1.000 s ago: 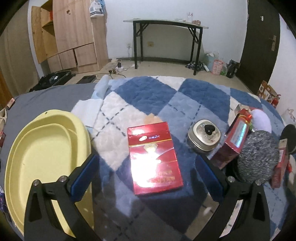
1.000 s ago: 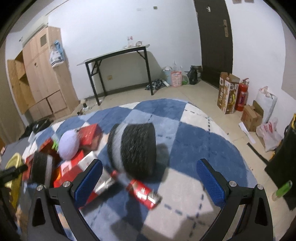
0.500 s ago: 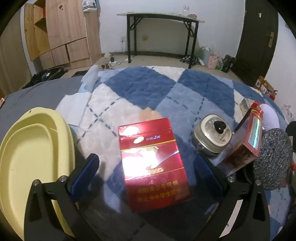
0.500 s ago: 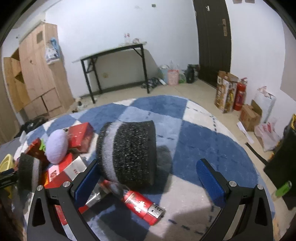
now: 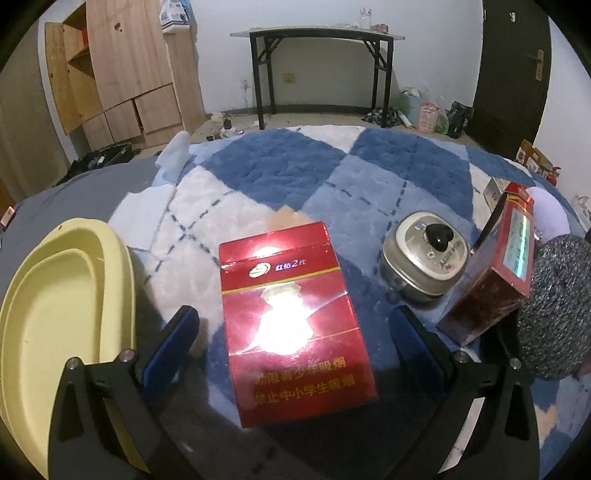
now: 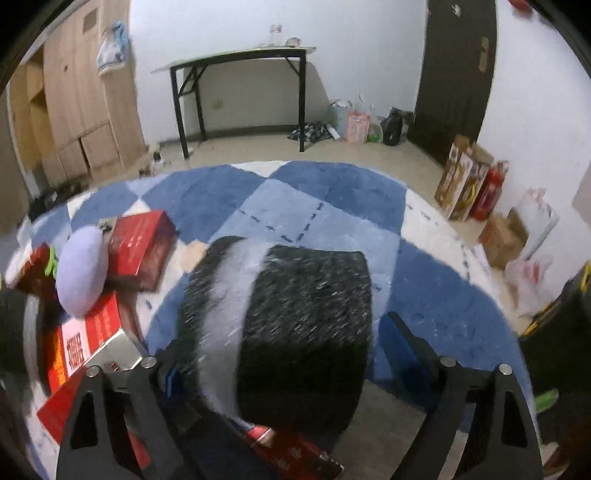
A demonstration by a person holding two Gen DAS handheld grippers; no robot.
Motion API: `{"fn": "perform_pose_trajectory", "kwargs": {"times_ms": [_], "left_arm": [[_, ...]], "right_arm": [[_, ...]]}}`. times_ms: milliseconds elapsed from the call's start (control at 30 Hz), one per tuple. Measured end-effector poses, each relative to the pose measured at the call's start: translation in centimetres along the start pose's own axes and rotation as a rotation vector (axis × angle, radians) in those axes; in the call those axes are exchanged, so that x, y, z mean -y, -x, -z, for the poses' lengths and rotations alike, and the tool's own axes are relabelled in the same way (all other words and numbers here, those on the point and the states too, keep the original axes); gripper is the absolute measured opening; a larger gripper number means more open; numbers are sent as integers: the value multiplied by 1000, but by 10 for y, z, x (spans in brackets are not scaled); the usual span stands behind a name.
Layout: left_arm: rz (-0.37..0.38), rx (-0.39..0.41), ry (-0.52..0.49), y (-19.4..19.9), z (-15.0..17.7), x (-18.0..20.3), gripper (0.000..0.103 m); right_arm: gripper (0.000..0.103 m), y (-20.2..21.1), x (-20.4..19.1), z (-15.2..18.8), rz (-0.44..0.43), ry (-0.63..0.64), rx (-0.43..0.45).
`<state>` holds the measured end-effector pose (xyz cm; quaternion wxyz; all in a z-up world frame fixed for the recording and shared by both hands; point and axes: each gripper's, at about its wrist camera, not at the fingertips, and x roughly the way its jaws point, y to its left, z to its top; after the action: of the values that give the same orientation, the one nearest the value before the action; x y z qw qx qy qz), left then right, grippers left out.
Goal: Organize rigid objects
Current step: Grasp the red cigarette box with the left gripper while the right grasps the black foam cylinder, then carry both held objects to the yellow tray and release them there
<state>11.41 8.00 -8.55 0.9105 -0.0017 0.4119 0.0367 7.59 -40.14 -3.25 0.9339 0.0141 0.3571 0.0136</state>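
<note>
Right wrist view: right tongs (image 6: 280, 354) are closing around the black-and-grey roll (image 6: 288, 332), not yet pinching; centring it between both pads should help. Left tongs (image 5: 291, 332) are hovering wide over the red box (image 5: 291, 325), gripping nothing.

Far ahead stand a black table (image 5: 317, 35), a wooden cabinet (image 5: 122, 74) and a dark door (image 6: 458, 74).

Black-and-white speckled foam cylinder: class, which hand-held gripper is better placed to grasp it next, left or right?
Right. The right hand-held gripper straddles the black-and-white speckled foam cylinder, jaws closing around it. The left hand-held gripper is open around a glossy red cigarette box.
</note>
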Motion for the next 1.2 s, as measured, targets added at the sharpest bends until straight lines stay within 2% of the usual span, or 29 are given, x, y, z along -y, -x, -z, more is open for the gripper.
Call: {"fn": "perform_pose_trajectory", "kwargs": {"times_ms": [33, 67, 100, 267, 333, 433, 567, 667, 767, 833, 900, 967, 1100, 1200], "left_arm": [[-9, 17, 5, 3, 0, -1, 90], [-10, 30, 4, 5, -1, 0, 67], [10, 27, 9, 6, -1, 0, 62], [38, 28, 36, 6, 0, -6, 60], [21, 36, 30, 12, -3, -9, 60], [-30, 94, 31, 34, -11, -21, 60], [-32, 165, 73, 75, -25, -50, 60], [-136, 195, 68, 102, -32, -85, 60], [-199, 176, 164, 121, -29, -142, 60], [-253, 199, 279, 136, -23, -180, 60], [-247, 207, 297, 141, -19, -198, 60], [-283, 184, 354, 138, -12, -221, 60], [-300, 83, 412, 106, 4, -251, 60], [-309, 28, 458, 92, 17, -270, 60]], "right_arm": [[71, -1, 2, -1, 1, 5, 1], [65, -2, 5, -3, -4, 6, 15], [51, -2, 9, -4, -12, 2, 23], [49, -8, 14, -7, -44, 14, 41], [49, 2, 15, 4, -50, 13, 45], [49, 25, 27, 7, -29, 19, 79], [49, 60, 33, 7, -40, 8, 155], [49, 97, 19, 6, -92, 65, 203], [49, 141, -19, 11, -223, 156, 295], [49, 164, -52, 18, -361, 223, 345], [49, 177, -100, 21, -525, 305, 348], [49, 183, -152, 20, -642, 440, 329], [49, 171, -236, 22, -754, 661, 265], [49, 135, -281, 18, -755, 729, 214]]}}
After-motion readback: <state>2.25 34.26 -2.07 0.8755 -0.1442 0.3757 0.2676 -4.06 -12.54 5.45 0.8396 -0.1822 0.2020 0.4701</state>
